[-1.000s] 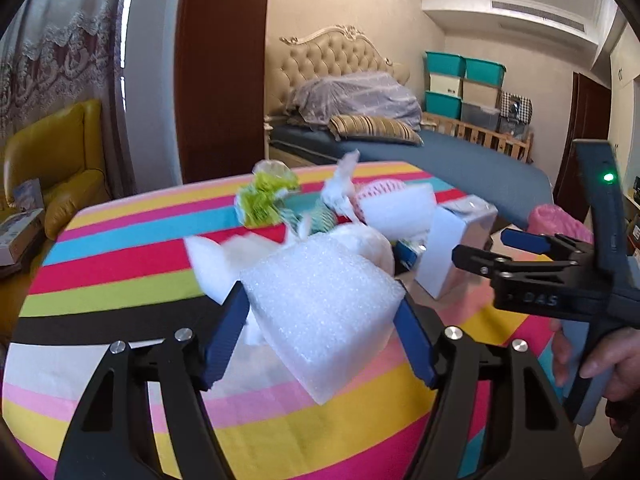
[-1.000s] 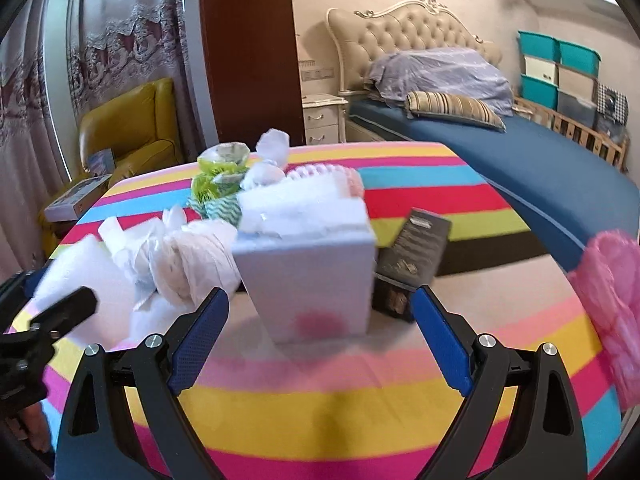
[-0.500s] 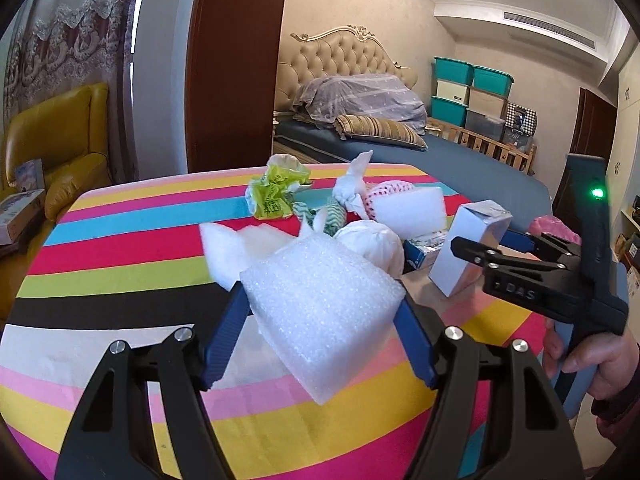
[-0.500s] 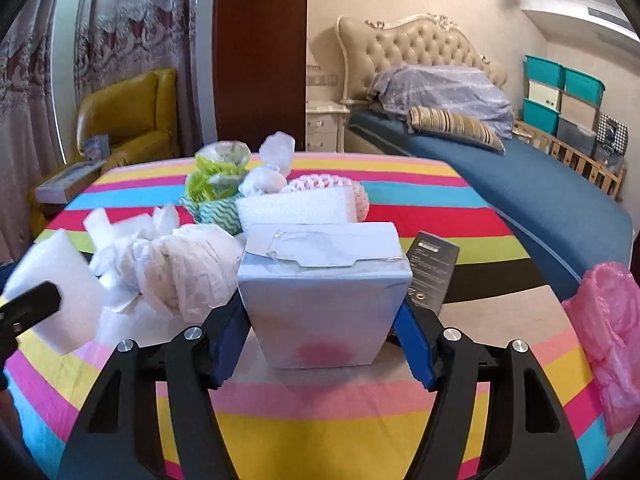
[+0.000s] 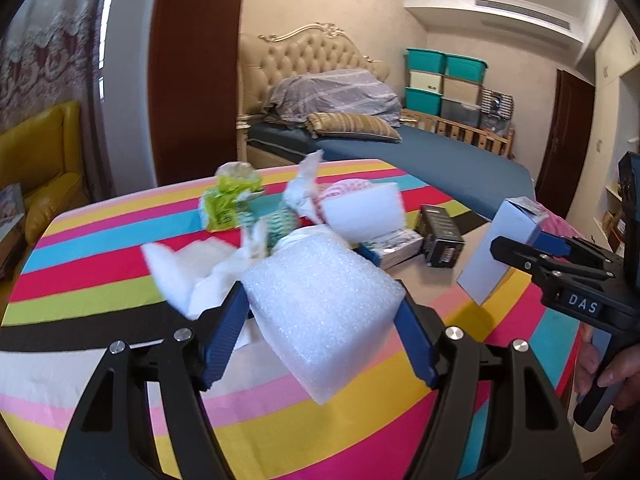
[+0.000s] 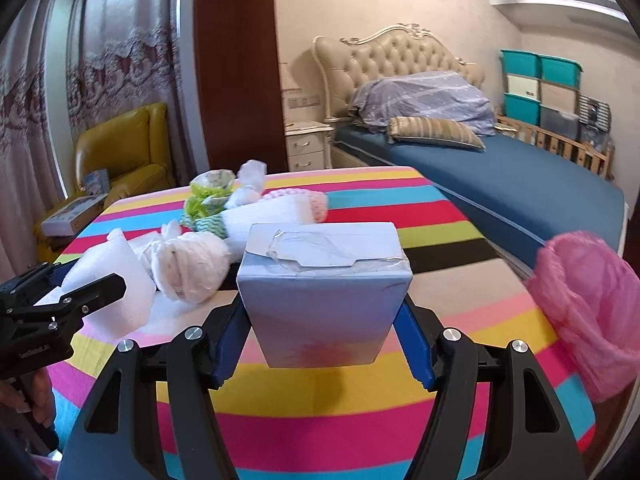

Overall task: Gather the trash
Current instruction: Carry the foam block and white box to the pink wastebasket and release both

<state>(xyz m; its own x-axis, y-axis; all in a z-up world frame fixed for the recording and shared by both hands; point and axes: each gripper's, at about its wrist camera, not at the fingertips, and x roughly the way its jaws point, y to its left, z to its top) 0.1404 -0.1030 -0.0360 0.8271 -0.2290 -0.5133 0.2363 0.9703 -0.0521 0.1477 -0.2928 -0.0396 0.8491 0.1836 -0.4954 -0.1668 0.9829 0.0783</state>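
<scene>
The left claw (image 5: 320, 320) is clamped on a white foam block (image 5: 320, 304), which is held tilted above the striped surface (image 5: 80, 280). The right claw (image 6: 320, 336) is clamped on a pale blue box (image 6: 324, 288) with torn tape on its top, also lifted over the surface. Behind them lies the rest of the trash in one heap: a crumpled white paper (image 6: 188, 264), a second foam slab (image 5: 362, 212), a green wrapper (image 5: 228, 196) and a small black box (image 5: 440, 232). Something pink-white lies behind the slab, perhaps a fruit net; it is blurred. A pink bag (image 6: 588, 312) hangs just beside the surface's right edge.
</scene>
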